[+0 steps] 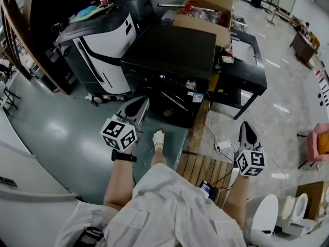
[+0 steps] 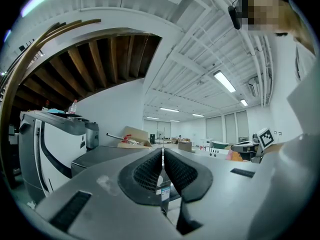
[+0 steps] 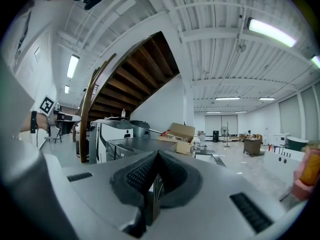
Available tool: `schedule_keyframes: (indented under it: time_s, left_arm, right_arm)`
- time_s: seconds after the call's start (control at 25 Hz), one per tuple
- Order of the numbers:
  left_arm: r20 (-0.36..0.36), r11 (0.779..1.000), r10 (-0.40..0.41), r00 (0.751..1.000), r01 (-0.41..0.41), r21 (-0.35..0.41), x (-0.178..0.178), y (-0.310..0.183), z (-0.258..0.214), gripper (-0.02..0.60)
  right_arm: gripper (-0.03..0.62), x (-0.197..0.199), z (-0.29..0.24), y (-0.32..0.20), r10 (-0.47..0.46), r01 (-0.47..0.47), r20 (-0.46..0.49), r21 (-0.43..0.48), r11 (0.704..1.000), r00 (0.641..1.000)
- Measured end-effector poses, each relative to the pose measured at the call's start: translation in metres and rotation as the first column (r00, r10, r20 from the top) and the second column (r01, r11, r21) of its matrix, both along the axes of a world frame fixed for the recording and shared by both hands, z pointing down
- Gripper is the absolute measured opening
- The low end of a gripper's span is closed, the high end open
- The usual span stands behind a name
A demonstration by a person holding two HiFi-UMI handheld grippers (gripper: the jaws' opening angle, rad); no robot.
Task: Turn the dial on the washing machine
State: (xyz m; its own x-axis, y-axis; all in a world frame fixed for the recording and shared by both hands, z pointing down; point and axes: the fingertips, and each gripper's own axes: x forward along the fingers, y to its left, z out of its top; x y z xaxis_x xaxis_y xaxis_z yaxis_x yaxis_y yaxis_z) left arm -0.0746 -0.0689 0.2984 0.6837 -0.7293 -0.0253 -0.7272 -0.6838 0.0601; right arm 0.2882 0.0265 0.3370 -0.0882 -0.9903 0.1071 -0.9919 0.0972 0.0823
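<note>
The black washing machine (image 1: 169,55) stands ahead of me, with its round silver dial (image 1: 190,85) on the front panel, right of a small lit display. My left gripper (image 1: 144,101) hangs low in front of the machine's lower left, well short of the dial, jaws shut on nothing. My right gripper (image 1: 245,124) is off to the right over the floor, also shut and empty. The left gripper view shows the closed pads (image 2: 150,170) with the machine's dark top (image 2: 100,156) beyond. The right gripper view shows its gripper (image 3: 157,156) and the machine (image 3: 130,144) farther off.
A white-and-black appliance (image 1: 97,45) stands left of the washer. An open cardboard box (image 1: 205,12) is behind it, and a black low table (image 1: 247,68) to its right. A wooden pallet (image 1: 203,169) and a power strip (image 1: 223,145) lie by my feet.
</note>
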Motion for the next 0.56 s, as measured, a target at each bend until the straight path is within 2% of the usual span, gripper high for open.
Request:
schedule_keyframes:
  time_s: [0.56]
  left_arm:
    - [-0.020,1.000,-0.005,1.000,0.005,0.003,-0.007,0.021,0.002,0.017]
  right_arm:
    - [0.000,-0.007,-0.008,0.019,0.001,-0.001,-0.008,0.021,1.000,1.000]
